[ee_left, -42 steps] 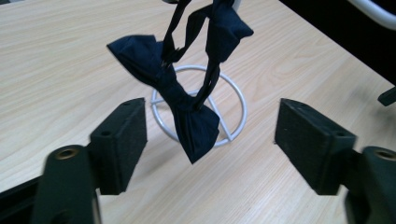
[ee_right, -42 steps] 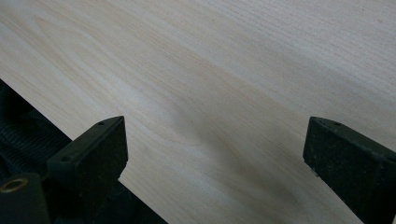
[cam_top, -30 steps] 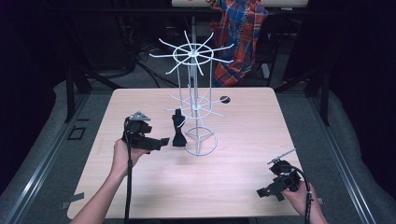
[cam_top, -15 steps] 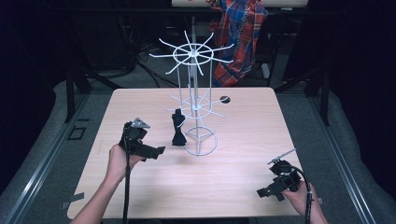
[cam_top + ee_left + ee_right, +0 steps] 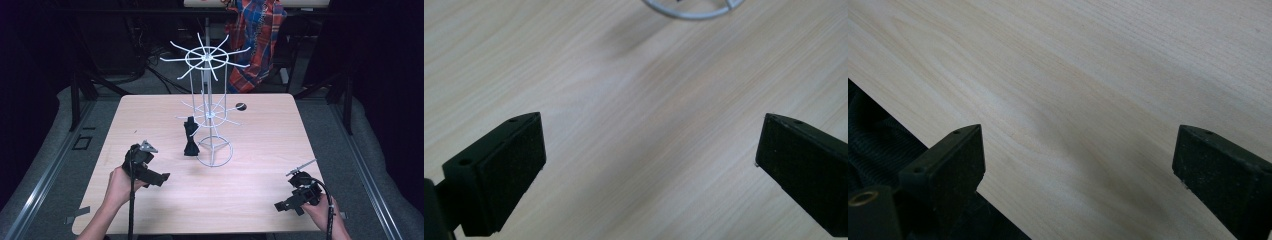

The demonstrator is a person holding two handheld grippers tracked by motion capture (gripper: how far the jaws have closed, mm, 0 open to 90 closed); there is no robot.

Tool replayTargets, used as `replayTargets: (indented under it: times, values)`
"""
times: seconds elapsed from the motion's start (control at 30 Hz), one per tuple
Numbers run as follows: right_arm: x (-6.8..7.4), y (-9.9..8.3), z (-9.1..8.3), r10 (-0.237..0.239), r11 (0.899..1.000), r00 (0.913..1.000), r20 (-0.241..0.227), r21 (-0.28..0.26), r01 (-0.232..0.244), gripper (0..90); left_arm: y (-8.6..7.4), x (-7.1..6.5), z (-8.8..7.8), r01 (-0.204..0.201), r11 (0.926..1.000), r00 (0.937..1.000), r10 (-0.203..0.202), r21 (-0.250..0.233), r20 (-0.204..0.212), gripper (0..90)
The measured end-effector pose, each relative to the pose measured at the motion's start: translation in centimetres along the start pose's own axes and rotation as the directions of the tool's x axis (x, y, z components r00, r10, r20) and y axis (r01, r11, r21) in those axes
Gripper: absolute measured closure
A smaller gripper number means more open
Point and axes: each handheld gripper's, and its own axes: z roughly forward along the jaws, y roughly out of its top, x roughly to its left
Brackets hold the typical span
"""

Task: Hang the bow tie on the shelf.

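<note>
High view: left tool [image 5: 162, 177] low over the table [image 5: 260, 150], spread and empty, aimed toward the wire rack [image 5: 212, 125]

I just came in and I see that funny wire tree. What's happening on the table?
A person sits at a wooden table with black tongs in each hand. The left tongs have just opened wide and hold nothing, with bare wood between them. A black bow hangs on the lower arms of the white wire rack, near those tongs. The right tongs rest open and empty by the table's near edge.
</note>
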Motion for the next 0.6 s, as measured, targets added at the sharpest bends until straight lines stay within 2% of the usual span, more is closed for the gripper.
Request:
replayTargets:
  times: [0.07,0.1,0.2,0.27,0.37,0.4,0.43,0.47,0.6]
  values:
    - [-0.1,0.1,-0.2,-0.028,0.999,0.9996,0.005,0.036,0.028,6.3,-0.4,0.1,0.0,0.007,0.9999,1.0,-0.007,0.011,0.004,0.0]
    - [-0.1,0.1,-0.1,-0.017,1.0,0.9998,-0.001,0.026,0.017,6.3,-0.6,0.1,-0.1,0.014,0.9998,0.9999,-0.014,0.016,0.004,0.0]
    - [-0.1,0.2,-0.2,-0.032,0.999,0.9995,-0.001,0.038,0.032,6.3,-1.4,0.2,-0.3,0.027,0.9992,0.9996,-0.028,0.03,0.008,0.0]
    - [0.1,0.0,0.0,-0.002,1.0,1.0,0.005,-0.002,0.002,6.3,-2.0,0.2,-0.3,0.028,0.9982,0.9996,-0.028,0.054,0.002,0.0]
    - [-0.2,0.2,-0.3,-0.038,0.998,0.9993,0.005,0.04,0.038,6.3,-2.8,0.2,-0.1,0.029,0.9955,0.9996,-0.028,0.09,-0.004,0.0]
    - [0.0,0.0,0.0,-0.007,1.0,1.0,0.004,0.003,0.007,6.3,-3.1,0.2,0.0,0.031,0.9942,0.9995,-0.031,0.103,0.0,0.0]
    - [0.0,0.1,-0.2,-0.024,0.999,0.9997,0.004,0.028,0.024,6.3,-3.3,0.2,0.0,0.033,0.9929,0.9994,-0.034,0.114,0.006,0.0]
    - [-0.1,0.2,-0.2,-0.04,0.998,0.9992,0.005,0.041,0.04,6.3,-3.6,0.2,0.1,0.033,0.9919,0.9994,-0.034,0.122,0.009,0.0]
    - [-0.2,0.1,-0.2,-0.039,0.998,0.9992,0.01,0.04,0.039,6.4,-4.7,-0.1,0.4,0.003,0.9861,0.9999,-0.005,0.166,0.009,0.0]
